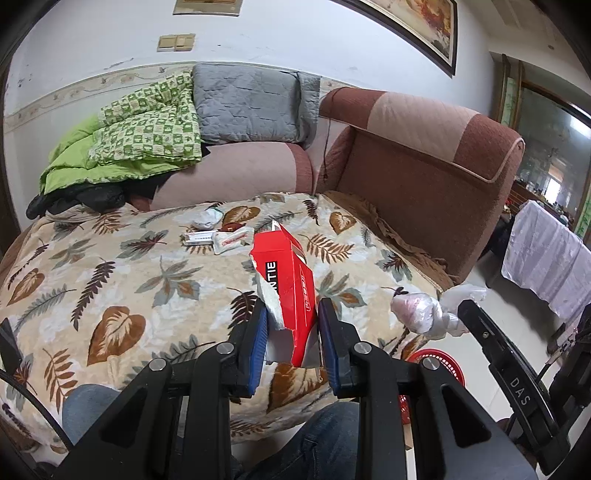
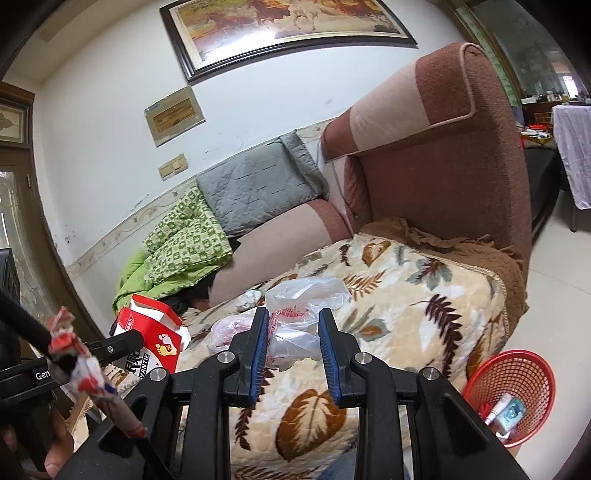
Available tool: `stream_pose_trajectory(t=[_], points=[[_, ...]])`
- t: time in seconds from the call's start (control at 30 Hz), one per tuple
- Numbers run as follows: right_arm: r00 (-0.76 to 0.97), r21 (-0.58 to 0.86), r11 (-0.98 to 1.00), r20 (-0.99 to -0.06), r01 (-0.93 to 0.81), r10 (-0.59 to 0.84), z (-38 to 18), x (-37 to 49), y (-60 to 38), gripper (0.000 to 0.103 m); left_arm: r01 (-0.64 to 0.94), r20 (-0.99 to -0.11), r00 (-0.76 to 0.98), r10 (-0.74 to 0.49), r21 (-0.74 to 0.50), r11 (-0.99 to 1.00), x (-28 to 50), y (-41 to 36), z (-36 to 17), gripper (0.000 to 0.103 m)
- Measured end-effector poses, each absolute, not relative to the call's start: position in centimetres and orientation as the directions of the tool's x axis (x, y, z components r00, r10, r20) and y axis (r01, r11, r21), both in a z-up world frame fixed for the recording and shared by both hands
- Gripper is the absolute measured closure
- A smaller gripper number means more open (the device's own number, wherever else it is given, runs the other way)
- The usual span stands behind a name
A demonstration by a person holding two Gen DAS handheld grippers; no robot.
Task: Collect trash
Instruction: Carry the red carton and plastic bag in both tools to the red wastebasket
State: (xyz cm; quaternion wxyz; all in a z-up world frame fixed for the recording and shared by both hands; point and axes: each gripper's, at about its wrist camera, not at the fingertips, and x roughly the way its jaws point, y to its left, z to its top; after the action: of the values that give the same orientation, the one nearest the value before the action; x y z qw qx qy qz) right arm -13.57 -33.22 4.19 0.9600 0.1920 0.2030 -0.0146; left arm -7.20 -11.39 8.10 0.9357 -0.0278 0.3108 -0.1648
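1. The left gripper (image 1: 291, 325) clamps a torn red cardboard box (image 1: 288, 280) above the leaf-patterned fleece blanket (image 1: 110, 280).
2. The right gripper (image 2: 291, 328) pinches a crinkled clear plastic bag (image 2: 299, 314) above the same blanket.
3. A red mesh plastic basket (image 2: 513, 373) sits on the floor.

A brown sofa (image 2: 443, 177) stands against a white wall (image 2: 110, 110) under a framed painting (image 2: 288, 26).

Soft even daylight, sharp focus, fisheye-bent edges (dark vignetted corners)
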Motion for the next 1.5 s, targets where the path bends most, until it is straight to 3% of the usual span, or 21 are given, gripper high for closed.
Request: stream_pose_trajectory(t=[1.27,1.5], points=[[0.873,0.365,0.844,-0.435,0.394,-0.220,2.9,-20.6,-45.2,0.074,0.555,-0.633,0.623,-0.459,-0.055,0.830,-8.2,-26.2,5.5,0.077],[0.854,0.368,0.818,-0.453,0.442,-0.257,2.1,-21.1,-47.0,0.074,0.630,-0.659,0.533,-0.531,-0.109,0.769,-7.4,-28.7,4.6,0.077]])
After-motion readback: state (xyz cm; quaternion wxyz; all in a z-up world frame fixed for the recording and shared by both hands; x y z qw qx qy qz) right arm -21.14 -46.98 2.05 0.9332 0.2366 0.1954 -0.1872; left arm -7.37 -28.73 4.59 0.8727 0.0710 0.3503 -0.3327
